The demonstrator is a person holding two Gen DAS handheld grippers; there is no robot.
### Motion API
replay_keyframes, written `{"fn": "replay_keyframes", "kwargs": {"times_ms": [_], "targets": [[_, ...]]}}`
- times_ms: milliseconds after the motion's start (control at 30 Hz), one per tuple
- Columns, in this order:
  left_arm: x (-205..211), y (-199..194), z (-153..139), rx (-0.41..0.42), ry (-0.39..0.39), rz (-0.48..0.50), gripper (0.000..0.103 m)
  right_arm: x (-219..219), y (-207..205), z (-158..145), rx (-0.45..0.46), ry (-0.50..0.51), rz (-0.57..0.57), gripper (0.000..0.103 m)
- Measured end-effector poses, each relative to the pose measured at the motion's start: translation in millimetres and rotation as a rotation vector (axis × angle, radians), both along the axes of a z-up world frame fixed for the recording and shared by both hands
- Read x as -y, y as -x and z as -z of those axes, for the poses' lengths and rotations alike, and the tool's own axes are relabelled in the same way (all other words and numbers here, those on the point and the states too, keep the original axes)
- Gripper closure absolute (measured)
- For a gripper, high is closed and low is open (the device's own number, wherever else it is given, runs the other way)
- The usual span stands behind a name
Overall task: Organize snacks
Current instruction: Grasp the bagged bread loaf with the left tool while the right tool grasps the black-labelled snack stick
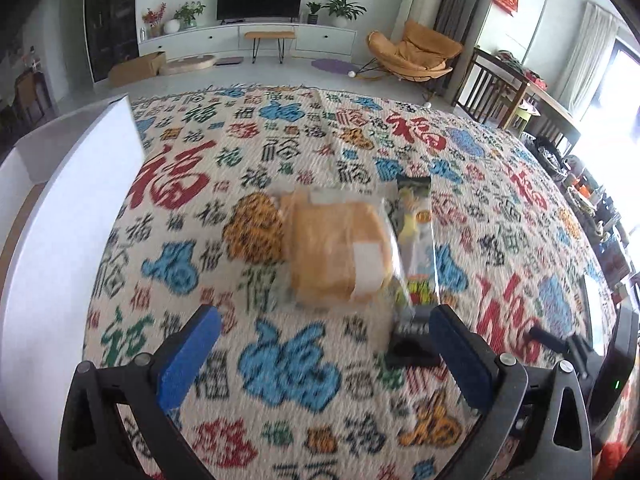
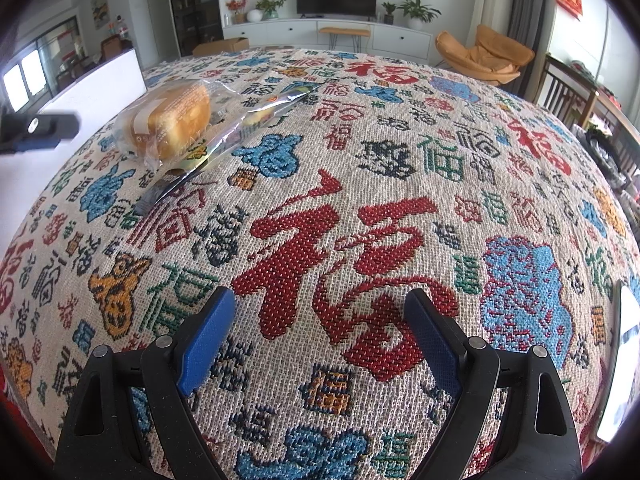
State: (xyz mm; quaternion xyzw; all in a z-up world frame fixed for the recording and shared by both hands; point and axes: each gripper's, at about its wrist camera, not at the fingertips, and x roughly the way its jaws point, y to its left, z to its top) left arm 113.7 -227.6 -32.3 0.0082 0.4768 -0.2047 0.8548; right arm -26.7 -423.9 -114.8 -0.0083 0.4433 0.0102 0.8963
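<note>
A golden bun in a clear wrapper [image 1: 338,250] lies on the patterned cloth, with a long printed snack packet [image 1: 416,248] against its right side. My left gripper [image 1: 326,322] is open just short of them, with the bun between the lines of its fingers. In the right wrist view the bun [image 2: 174,120] and the packet [image 2: 240,124] lie far to the upper left. My right gripper [image 2: 320,320] is open and empty above bare cloth. The left gripper's finger [image 2: 40,128] shows at that view's left edge.
A white box [image 1: 76,208] stands at the left of the cloth; it also shows in the right wrist view [image 2: 100,76]. The table is covered by the colourful woven cloth [image 2: 360,200]. Chairs and a cluttered table [image 1: 520,92] stand at the right.
</note>
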Motion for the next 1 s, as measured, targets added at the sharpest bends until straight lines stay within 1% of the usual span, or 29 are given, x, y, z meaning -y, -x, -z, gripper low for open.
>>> {"fn": "replay_keyframes", "kwargs": {"times_ms": [67, 100, 133, 200, 233, 267, 300, 333, 400, 467, 500, 533, 600, 633, 667, 733, 767, 800, 833, 867, 900, 933, 967, 1000], "targets": [[20.9, -27.2, 5.8, -0.055, -0.005, 0.018, 0.0, -0.3, -0.3, -0.2, 0.0, -0.002, 0.0, 0.013], [31.7, -38.8, 12.7, -0.085, -0.029, 0.03, 0.0, -0.1, -0.5, 0.0, 0.0, -0.002, 0.0, 0.013], [40.8, -47.0, 21.2, -0.105, -0.075, 0.033, 0.0, 0.0, 0.2, 0.4, 0.001, -0.003, 0.0, 0.013], [51.4, -59.4, 39.6, -0.112, -0.199, -0.01, 0.0, 0.0, 0.1, 0.6, 0.001, -0.003, 0.0, 0.013], [51.4, -62.5, 46.1, -0.109, -0.226, -0.037, 0.0, 0.0, 0.0, 0.7, 0.001, -0.004, 0.0, 0.013], [46.4, -64.2, 49.5, -0.113, -0.212, -0.063, 0.006, -0.4, 0.0, 0.6, 0.001, -0.004, 0.0, 0.013], [38.1, -64.4, 49.3, -0.119, -0.158, -0.086, 0.027, -0.2, 0.0, 0.7, 0.001, -0.003, 0.0, 0.013], [27.7, -62.8, 48.3, -0.127, -0.106, -0.112, 0.029, 0.0, -0.1, 0.8, 0.001, -0.003, 0.0, 0.013], [6.7, -51.8, 43.2, -0.111, -0.053, -0.149, 0.031, -0.2, -0.2, 0.8, 0.0, -0.003, 0.0, 0.013], [-16.1, -30.4, 31.9, -0.065, -0.032, -0.175, 0.031, 0.4, -0.4, 0.5, 0.0, -0.012, -0.001, 0.013], [-28.5, -18.6, 25.0, -0.048, -0.021, -0.187, 0.031, 2.4, -2.4, 0.1, 0.002, -0.032, -0.004, 0.013], [-40.8, -7.2, 18.4, -0.037, -0.011, -0.198, 0.031, 5.4, -7.1, -3.0, -0.002, -0.089, -0.007, 0.013], [-62.7, 14.0, 3.3, -0.014, 0.004, -0.225, 0.031, 11.0, -29.6, -13.0, -0.02, -0.269, -0.013, 0.014], [-73.6, 22.3, -4.4, -0.003, 0.015, -0.239, 0.031, 8.9, -46.1, -18.8, -0.033, -0.329, -0.005, 0.014], [-83.4, 31.0, -13.1, 0.008, 0.028, -0.251, 0.031, 2.8, -65.9, -24.3, -0.05, -0.362, 0.0, 0.014], [-100.6, 44.6, -33.0, 0.029, 0.051, -0.272, 0.031, -19.8, -109.1, -30.9, -0.077, -0.354, -0.028, 0.016], [-108.9, 51.9, -43.3, 0.04, 0.064, -0.281, 0.031, -32.4, -130.1, -29.7, -0.101, -0.312, -0.033, 0.017], [-118.9, 58.3, -54.0, 0.05, 0.077, -0.291, 0.031, -42.6, -148.9, -24.7, -0.145, -0.266, -0.02, 0.018], [-130.8, 65.4, -64.1, 0.06, 0.088, -0.299, 0.031, -49.1, -161.9, -18.0, -0.183, -0.232, -0.001, 0.031], [-143.2, 71.1, -73.1, 0.07, 0.093, -0.31, 0.031, -53.5, -169.7, -10.8, -0.221, -0.196, 0.017, 0.068], [-156.8, 76.1, -81.1, 0.081, 0.089, -0.326, 0.031, -56.8, -170.9, -13.8, -0.194, -0.127, 0.037, 0.077], [-172.2, 80.9, -87.8, 0.093, 0.075, -0.347, 0.031, -59.6, -173.0, -12.7, -0.209, -0.113, 0.024, 0.083], [-188.4, 84.7, -92.7, 0.106, 0.052, -0.372, 0.031, -60.8, -172.8, -13.7, -0.221, -0.132, 0.01, 0.091], [-205.2, 87.3, -96.0, 0.118, 0.024, -0.401, 0.03, -61.1, -171.3, -17.6, -0.23, -0.155, 0.006, 0.092]]}}
